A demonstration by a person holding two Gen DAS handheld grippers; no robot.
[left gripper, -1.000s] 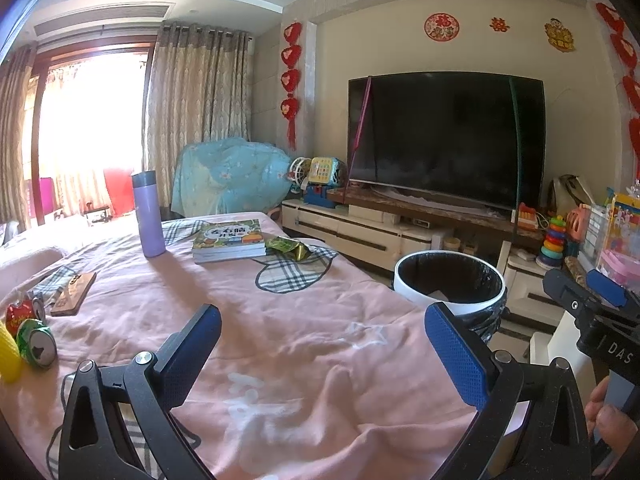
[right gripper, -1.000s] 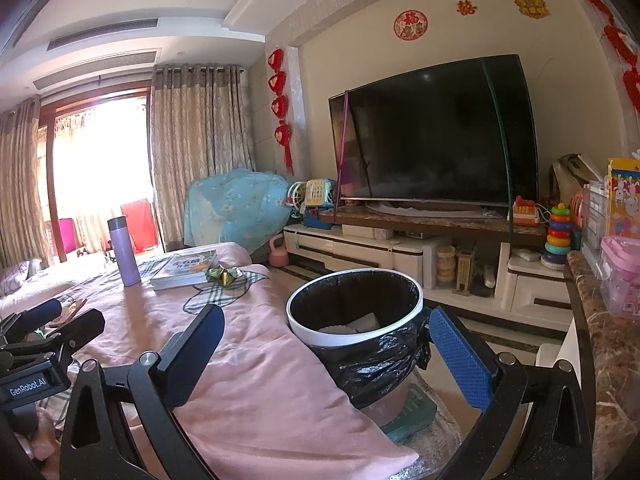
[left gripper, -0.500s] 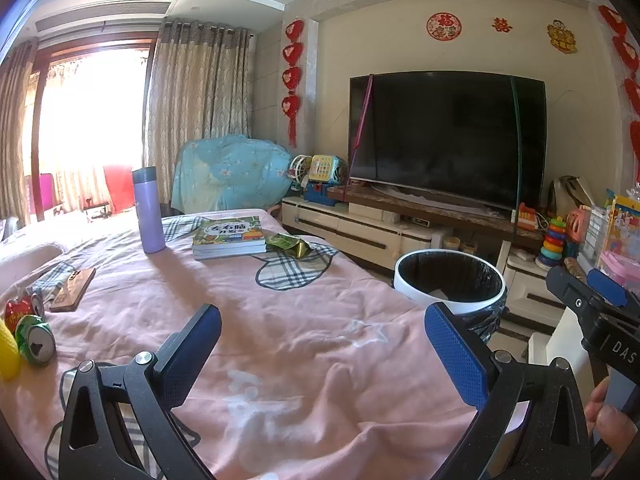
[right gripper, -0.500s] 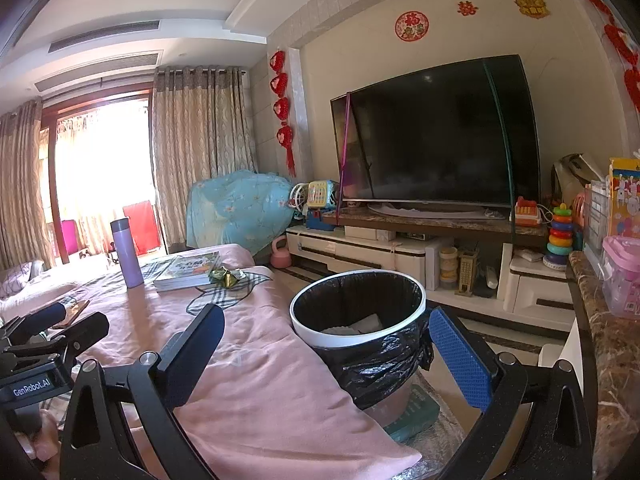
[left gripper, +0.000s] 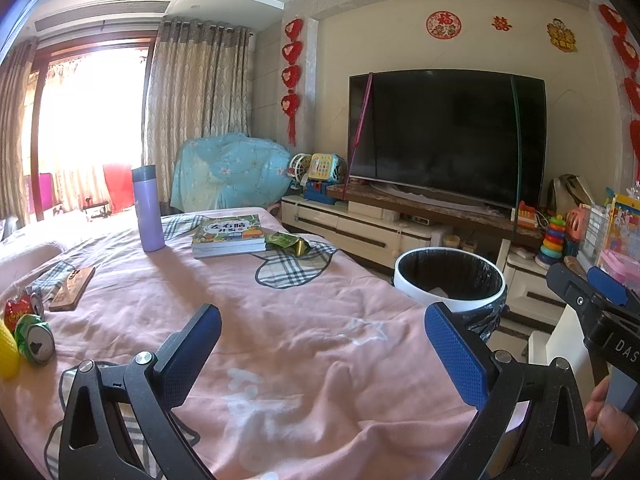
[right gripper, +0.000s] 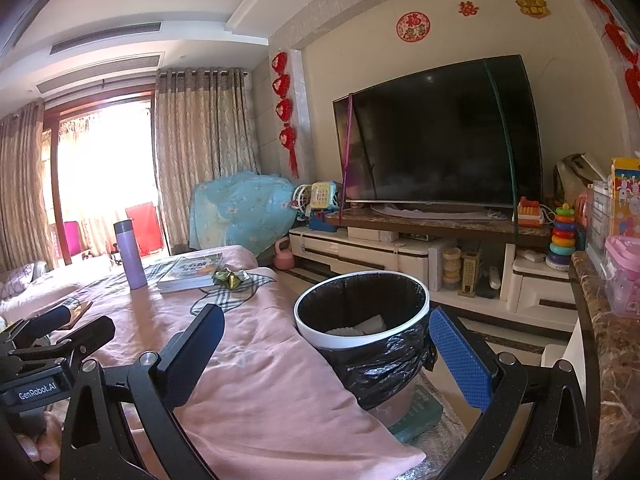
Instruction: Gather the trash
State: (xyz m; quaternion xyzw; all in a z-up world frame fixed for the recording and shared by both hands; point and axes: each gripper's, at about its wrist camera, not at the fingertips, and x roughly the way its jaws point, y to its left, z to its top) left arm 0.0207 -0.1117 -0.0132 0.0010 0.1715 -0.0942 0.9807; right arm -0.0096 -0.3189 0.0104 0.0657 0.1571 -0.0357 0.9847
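Hanging over the pink cloth (left gripper: 280,320), the left claw (left gripper: 324,344) and right claw (right gripper: 326,346) are both wide apart and hold nothing, while the green wrapper (left gripper: 289,242) lies far off beside the book (left gripper: 228,236), left of the bin (right gripper: 362,316).

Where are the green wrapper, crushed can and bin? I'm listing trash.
green wrapper (left gripper: 289,241), left wrist view, crumpled middle.
crushed can (left gripper: 35,339), left wrist view, its silver end.
bin (right gripper: 320,334), right wrist view, white rim.
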